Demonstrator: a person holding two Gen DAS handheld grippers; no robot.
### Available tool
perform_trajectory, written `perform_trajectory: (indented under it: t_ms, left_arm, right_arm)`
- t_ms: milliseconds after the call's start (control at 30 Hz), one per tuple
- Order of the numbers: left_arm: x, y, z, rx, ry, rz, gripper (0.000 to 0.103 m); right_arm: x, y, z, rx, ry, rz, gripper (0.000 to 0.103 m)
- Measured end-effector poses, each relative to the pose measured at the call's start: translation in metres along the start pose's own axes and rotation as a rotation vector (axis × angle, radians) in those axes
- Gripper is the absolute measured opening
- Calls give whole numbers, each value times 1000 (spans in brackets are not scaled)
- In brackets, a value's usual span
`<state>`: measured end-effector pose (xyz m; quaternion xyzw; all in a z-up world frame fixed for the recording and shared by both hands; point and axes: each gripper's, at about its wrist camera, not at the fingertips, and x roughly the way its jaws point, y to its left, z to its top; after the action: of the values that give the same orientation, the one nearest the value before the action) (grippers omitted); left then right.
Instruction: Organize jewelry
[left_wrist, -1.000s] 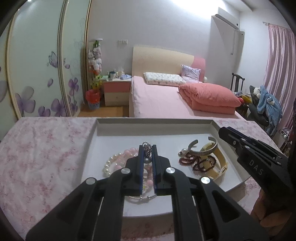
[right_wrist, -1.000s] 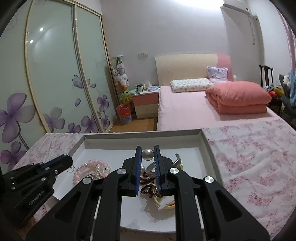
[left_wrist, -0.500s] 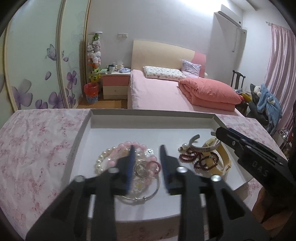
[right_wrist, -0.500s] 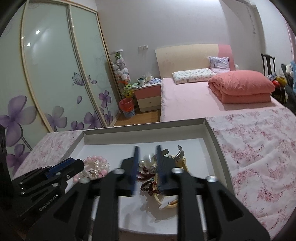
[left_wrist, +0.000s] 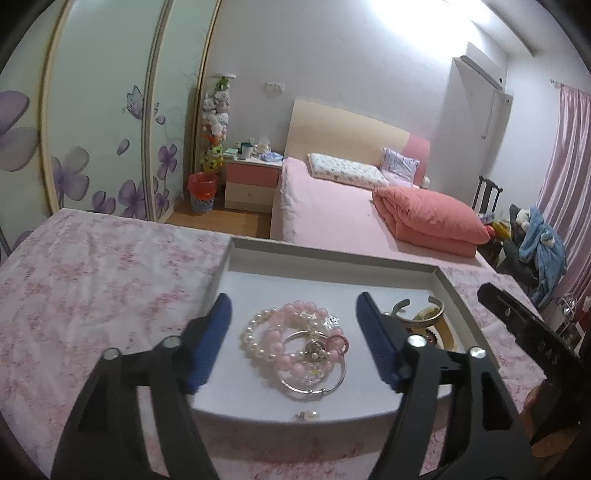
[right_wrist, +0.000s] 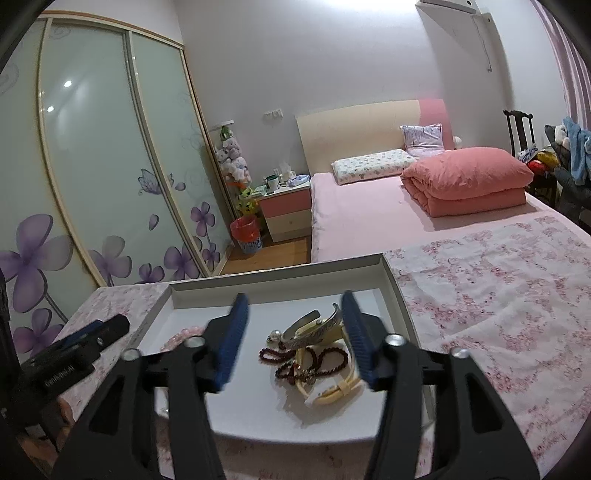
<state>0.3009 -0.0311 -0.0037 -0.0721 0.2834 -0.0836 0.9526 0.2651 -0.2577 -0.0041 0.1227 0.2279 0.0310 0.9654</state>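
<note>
Both grippers' jaws have just been opening, and each released its jewelry. Left gripper (left_wrist: 293, 339) spread over pink bead bracelet (left_wrist: 286, 345); right gripper (right_wrist: 295, 336) spread over dark red bead strand (right_wrist: 314, 360) in white tray (right_wrist: 273, 282).

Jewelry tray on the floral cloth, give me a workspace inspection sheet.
Surface: pink floral cloth carrying shallow white tray.
Job's things: pink and pearl bead bracelets, silver bangle, dark red bead strand, cream strap, all in tray.
Clutter: loose pearl piece at tray's near edge.
Grippers: left hand-held gripper and right hand-held gripper open, just opened, gripping nothing.
Cables: nothing seen.
Surroundings: pink bed.
</note>
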Motion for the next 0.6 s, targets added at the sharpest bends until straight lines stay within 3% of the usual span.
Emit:
perform_trajectory:
  t_ms: [167, 267, 467, 600]
  left_arm:
    - [-35, 11, 4, -39, -37, -36, 85]
    - [-58, 16, 2, -50, -66, -46, 93]
    - [-114, 20, -16, -21, -159, 21, 99]
    - [-149, 13, -40, 47, -233, 128, 99]
  right_arm:
    - [-29, 3, -1, -3, -41, 2, 89]
    - [-52, 5, -6, -2, -63, -7, 99]
    - [-87, 12, -22, -50, -109, -82, 101]
    - [-108, 24, -39, -130, -135, -142, 101]
